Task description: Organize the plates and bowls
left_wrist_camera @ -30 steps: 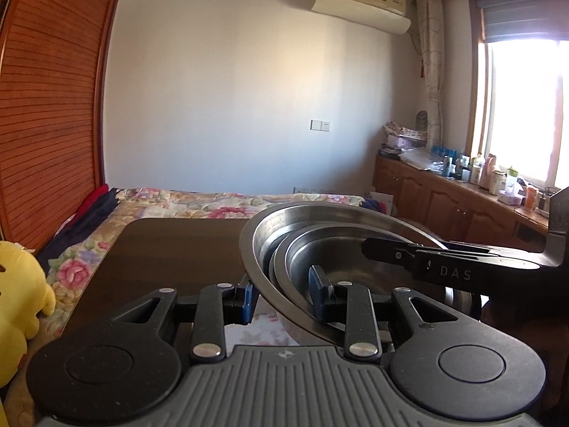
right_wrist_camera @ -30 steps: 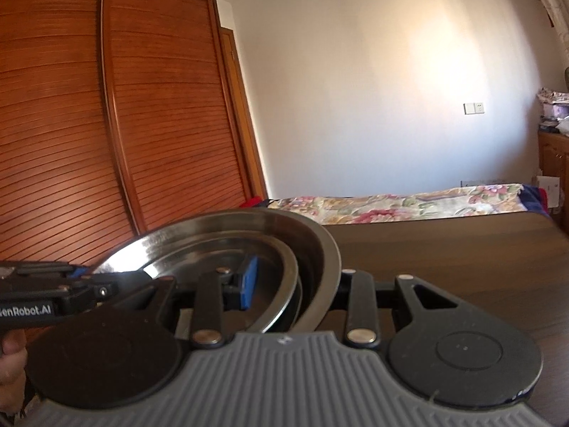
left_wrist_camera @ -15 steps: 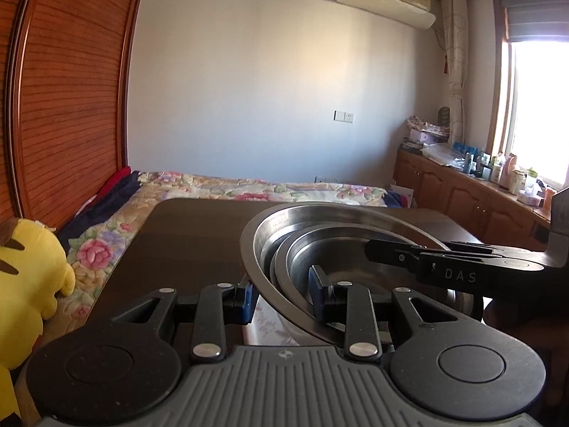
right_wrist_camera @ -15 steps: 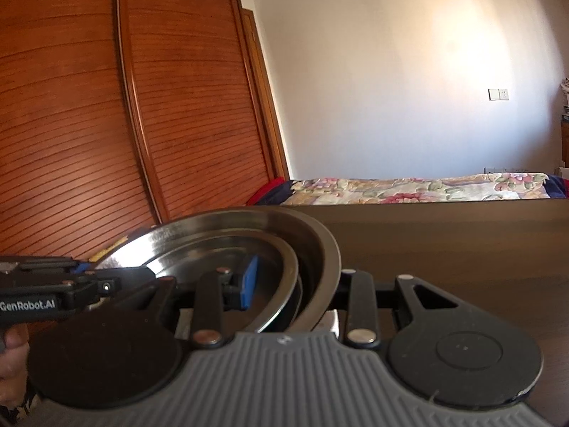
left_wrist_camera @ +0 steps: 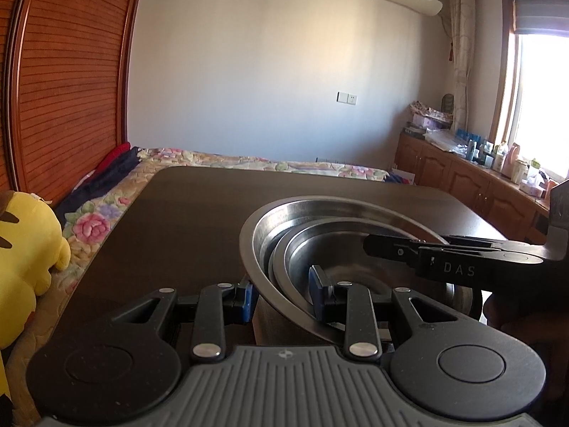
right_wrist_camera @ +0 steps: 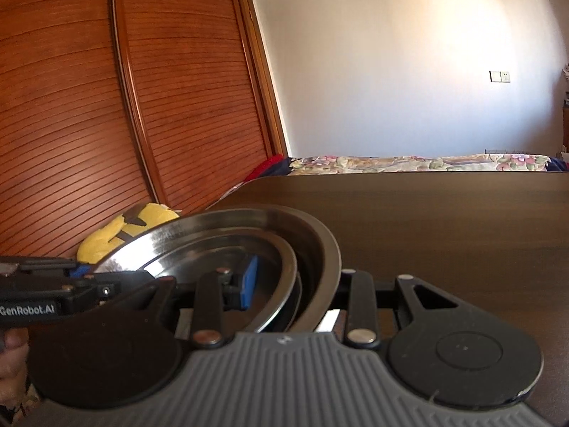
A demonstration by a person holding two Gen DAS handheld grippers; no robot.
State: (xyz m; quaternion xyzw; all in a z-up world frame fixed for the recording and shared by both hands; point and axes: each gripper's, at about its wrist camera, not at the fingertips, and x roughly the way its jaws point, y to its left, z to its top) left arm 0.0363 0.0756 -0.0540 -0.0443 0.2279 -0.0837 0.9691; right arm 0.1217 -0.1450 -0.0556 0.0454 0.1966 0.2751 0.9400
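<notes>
Both hand-held grippers (left_wrist_camera: 284, 297) (right_wrist_camera: 295, 284) clamped on nested bowls' (left_wrist_camera: 355, 220) opposite rims, mouths up.

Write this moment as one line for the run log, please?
left gripper: shut on nested steel bowls | right gripper: shut on opposite rim | stack over dark table

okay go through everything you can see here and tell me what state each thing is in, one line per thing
Left gripper: jaws clamped on the near rim of the bowl stack.
Right gripper: jaws clamped on the opposite rim.
Steel bowl stack: nested, smaller ones inside the largest, held between both grippers over the table; whether it touches the table cannot be told.
Dark table: bare where visible.
Wardrobe doors: closed.
Yellow plush toy: lying on the bed beside the table.
</notes>
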